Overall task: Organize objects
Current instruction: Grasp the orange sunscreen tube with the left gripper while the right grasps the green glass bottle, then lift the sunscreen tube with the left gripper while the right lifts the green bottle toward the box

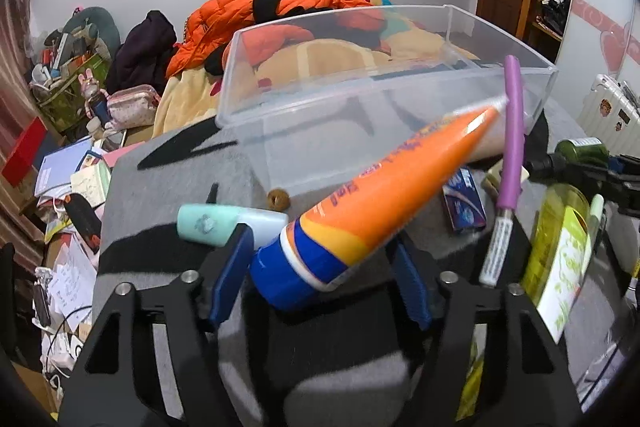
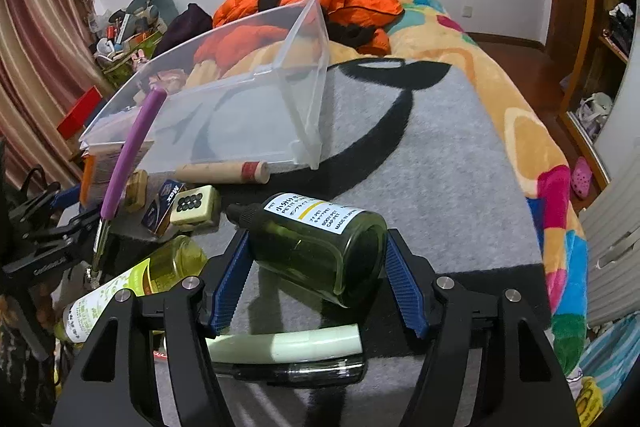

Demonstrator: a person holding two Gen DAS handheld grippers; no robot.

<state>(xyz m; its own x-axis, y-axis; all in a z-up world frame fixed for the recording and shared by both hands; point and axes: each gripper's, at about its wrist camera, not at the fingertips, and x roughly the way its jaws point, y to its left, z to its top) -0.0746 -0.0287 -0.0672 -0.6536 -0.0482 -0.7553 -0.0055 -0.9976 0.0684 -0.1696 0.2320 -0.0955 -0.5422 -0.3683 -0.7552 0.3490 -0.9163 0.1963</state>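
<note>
My left gripper point(image 1: 320, 267) is shut on an orange tube with a blue cap point(image 1: 360, 219), held above the grey mat, its tail pointing toward the clear plastic bin point(image 1: 360, 75). My right gripper point(image 2: 318, 279) is shut on a dark green bottle with a white label point(image 2: 316, 239), lifted off the mat. The clear bin point(image 2: 224, 99) shows at the left in the right wrist view. A purple-handled tool point(image 1: 512, 131) leans on the bin's near corner; it also shows in the right wrist view point(image 2: 132, 151).
On the mat lie a mint case point(image 1: 224, 225), a small blue box point(image 1: 464, 199), a yellow-green bottle point(image 1: 560, 251), a wooden roller point(image 2: 224, 171), a domino-like tile point(image 2: 196, 209) and a white tube point(image 2: 280, 345). Orange jacket point(image 1: 280, 11) on the bed behind.
</note>
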